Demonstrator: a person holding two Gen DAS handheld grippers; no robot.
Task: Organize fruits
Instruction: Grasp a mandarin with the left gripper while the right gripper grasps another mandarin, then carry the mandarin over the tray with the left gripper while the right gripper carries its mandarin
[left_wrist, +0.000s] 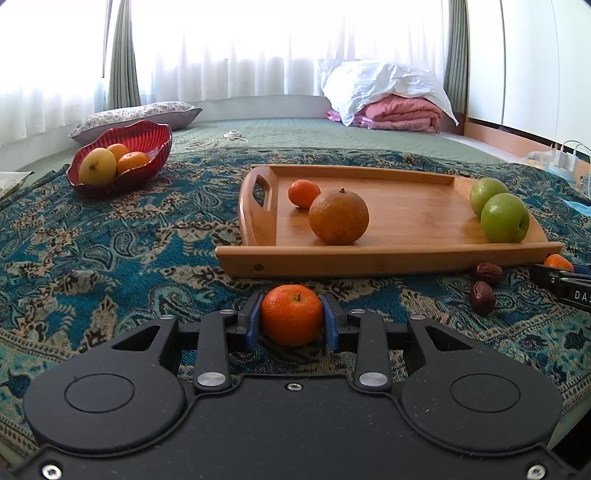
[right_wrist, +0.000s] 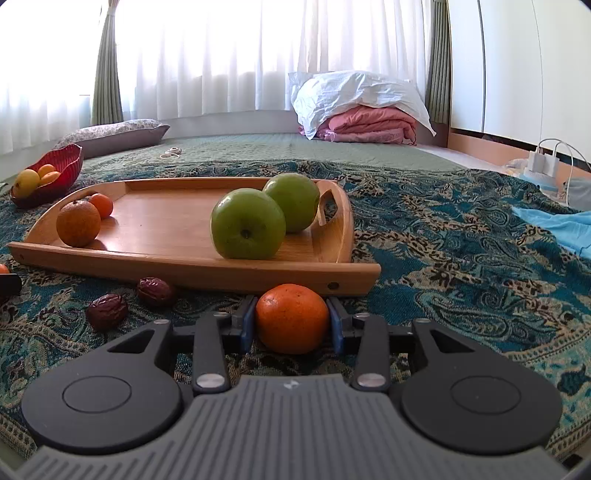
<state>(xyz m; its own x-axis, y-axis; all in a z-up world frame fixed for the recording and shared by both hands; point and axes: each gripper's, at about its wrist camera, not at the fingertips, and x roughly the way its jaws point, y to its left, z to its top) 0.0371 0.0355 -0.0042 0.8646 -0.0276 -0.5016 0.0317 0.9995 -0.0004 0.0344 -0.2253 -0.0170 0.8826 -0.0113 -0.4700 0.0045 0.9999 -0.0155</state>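
My left gripper (left_wrist: 291, 317) is shut on a small tangerine (left_wrist: 291, 314) low over the patterned cloth, just in front of the wooden tray (left_wrist: 369, 258). My right gripper (right_wrist: 291, 319) is shut on another tangerine (right_wrist: 291, 317) at the tray's near right corner (right_wrist: 347, 275). On the tray lie a large orange (left_wrist: 338, 216), a small tangerine (left_wrist: 303, 192) and two green apples (left_wrist: 504, 218) (right_wrist: 247, 223). A red bowl (left_wrist: 122, 155) at the far left holds a yellow fruit and two tangerines. The right gripper also shows at the right edge of the left wrist view (left_wrist: 565, 277).
Two dried red dates (left_wrist: 484, 291) (right_wrist: 107, 310) lie on the cloth in front of the tray. A patterned pillow (left_wrist: 140, 118), folded pink bedding under a white bag (left_wrist: 391, 99), a light blue cloth (right_wrist: 557, 225) and chargers with cables (right_wrist: 546, 162) lie farther off.
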